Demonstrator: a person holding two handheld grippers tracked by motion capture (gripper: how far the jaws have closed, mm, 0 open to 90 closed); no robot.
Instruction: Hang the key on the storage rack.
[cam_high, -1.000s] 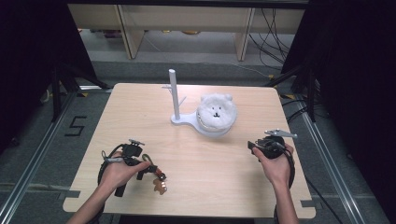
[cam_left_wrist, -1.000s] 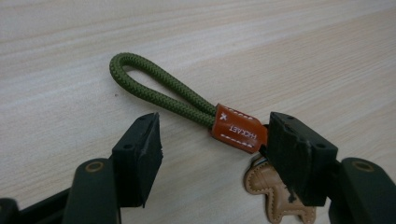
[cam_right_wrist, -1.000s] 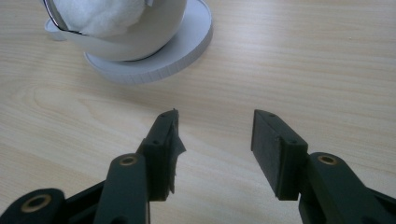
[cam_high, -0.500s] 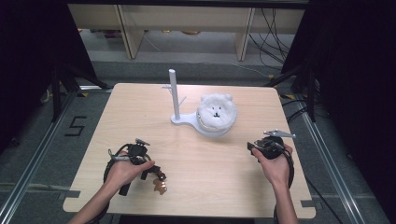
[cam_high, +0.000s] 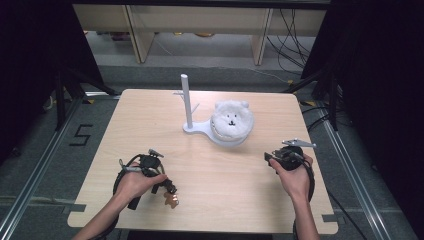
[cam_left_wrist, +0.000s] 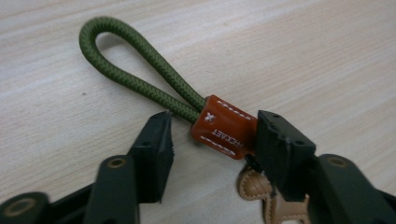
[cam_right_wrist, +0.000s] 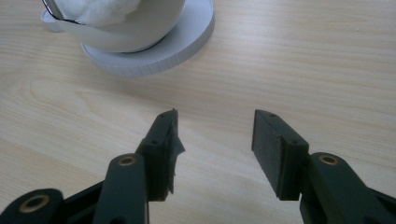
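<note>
While one left tool (cam_left_wrist: 212, 135) closes, one keychain (cam_left_wrist: 224, 128) — between jaws

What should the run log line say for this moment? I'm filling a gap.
left gripper: jaws just closing round keychain's orange tag, gap at one pad | right gripper: open, empty | table

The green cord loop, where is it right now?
The green cord loop lies flat on the table at its near left, just ahead of the left gripper, whose jaws have just been closing around its orange tag.
</note>
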